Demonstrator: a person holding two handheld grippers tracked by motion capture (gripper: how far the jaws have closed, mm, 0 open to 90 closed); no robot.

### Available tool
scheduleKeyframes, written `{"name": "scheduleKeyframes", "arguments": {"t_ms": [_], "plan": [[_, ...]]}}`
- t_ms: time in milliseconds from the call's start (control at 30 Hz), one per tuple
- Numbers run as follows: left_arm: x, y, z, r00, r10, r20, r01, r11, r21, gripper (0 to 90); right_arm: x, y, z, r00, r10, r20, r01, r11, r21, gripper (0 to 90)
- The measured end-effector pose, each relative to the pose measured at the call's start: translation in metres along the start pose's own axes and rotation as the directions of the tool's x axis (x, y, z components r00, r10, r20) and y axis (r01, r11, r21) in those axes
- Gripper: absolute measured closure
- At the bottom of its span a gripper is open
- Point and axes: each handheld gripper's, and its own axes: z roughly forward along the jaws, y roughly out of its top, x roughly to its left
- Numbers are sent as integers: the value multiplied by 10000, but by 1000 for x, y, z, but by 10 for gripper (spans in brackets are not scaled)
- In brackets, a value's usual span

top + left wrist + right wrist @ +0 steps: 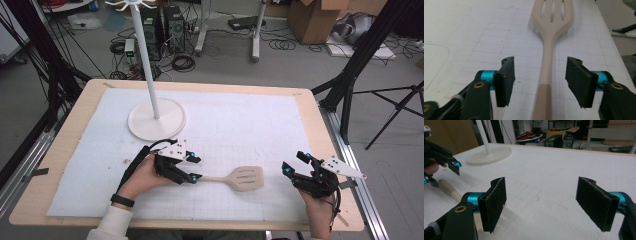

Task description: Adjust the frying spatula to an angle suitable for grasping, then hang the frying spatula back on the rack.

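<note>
- Left gripper [539,82]: mine, jaws spread either side of the spatula [239,178] handle, not yet touching.
- Spatula: flat on white mat [240,120].
- Right gripper [549,205]: spread, idle.
- Step, judged: pre-grasp; next, close squarely on handle.

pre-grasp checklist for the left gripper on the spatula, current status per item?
1. Left gripper open: ok, jaws spread wide.
2. Spatula handle between the jaws: ok, it runs up the gap in the left gripper view.
3. Handle centred in the gap: ok, roughly even space on each side.
4. Pads clear of the handle: ok, neither touches it.
5. Spatula lying flat on the white mat: ok, slotted head points toward the right gripper.
6. Right gripper out of the way: ok, open and off beyond the head.
7. Path to the white stand: cannot tell where the spatula is meant to go.
</note>
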Motion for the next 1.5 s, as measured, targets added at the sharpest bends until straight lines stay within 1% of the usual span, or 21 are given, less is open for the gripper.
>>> {"name": "scheduleKeyframes", "arguments": {"t_ms": [133,367,467,500,567,600,633,700,733,800,933,967,1000,1100,1167,1200,1233,1267,1300,1433,1500], "plan": [[-3,-5,-22,9979,-134,-636,103,9987,-495,303,2,3,1,9998,-91,-191,91,10000,-30,231],[-5,-22,-53,9903,-648,-1230,485,9902,-1309,261,9,11,12,9944,-712,-777,727,9972,159,231],[-7,-26,-60,9879,-656,-1403,446,9880,-1478,254,11,16,18,9864,-1085,-1232,1131,9931,307,230],[-8,-30,-67,9839,-750,-1621,474,9847,-1679,248,12,18,20,9839,-1143,-1371,1198,9923,328,231],[-10,-34,-75,9807,-826,-1769,483,9805,-1905,239,14,23,25,9768,-1318,-1690,1398,9895,359,231],[-10,-34,-75,9807,-826,-1769,483,9805,-1905,233,14,23,25,9768,-1318,-1690,1398,9895,359,231],[-11,-39,-81,9757,-939,-1977,524,9772,-2058,223,15,27,28,9702,-1467,-1929,1561,9871,347,231],[-12,-41,-84,9739,-993,-2043,544,9752,-2146,217,16,28,30,9671,-1464,-2079,1564,9872,326,231],[-13,-47,-89,9703,-1157,-2123,641,9697,-2357,213,17,31,33,9612,-1500,-2316,1607,9866,282,231],[-13,-54,-93,9658,-1321,-2232,762,9671,-2429,202,18,33,37,9542,-1504,-2588,1631,9862,282,231],[-13,-65,-101,9565,-1486,-2510,771,9587,-2737,192,20,36,43,9459,-1585,-2832,1750,9840,337,231],[-13,-65,-101,9565,-1486,-2510,771,9587,-2737,192,20,36,43,9446,-1609,-2861,1775,9836,331,230],[-14,-67,-105,9536,-1653,-2516,901,9542,-2853,191,20,37,44,9447,-1560,-2884,1727,9844,333,231],[-16,-67,-111,9563,-1628,-2428,811,9457,-3149,185,21,38,45,9438,-1531,-2929,1682,9854,268,230],[-17,-66,-114,9539,-1687,-2482,774,9373,-3397,185,22,39,46,9415,-1594,-2969,1745,9843,250,231],[-17,-66,-115,9526,-1683,-2533,735,9357,-3450,185,23,39,46,9405,-1562,-3016,1726,9846,282,230],[-17,-66,-115,9526,-1683,-2533,735,9357,-3450,185,23,39,47,9385,-1624,-3046,1787,9836,260,230],[-18,-65,-117,9529,-1709,-2503,722,9301,-3602,185,24,40,48,9368,-1597,-3114,1778,9836,306,231],[-18,-65,-117,9535,-1718,-2476,722,9279,-3658,185,24,40,49,9351,-1628,-3147,1811,9830,296,230],[-18,-65,-115,9555,-1691,-2416,735,9300,-3601,185,26,42,53,9281,-1655,-3334,1880,9815,362,231],[-18,-66,-113,9567,-1645,-2400,733,9345,-3483,185,27,44,57,9188,-1815,-3505,2073,9776,371,230]]}}
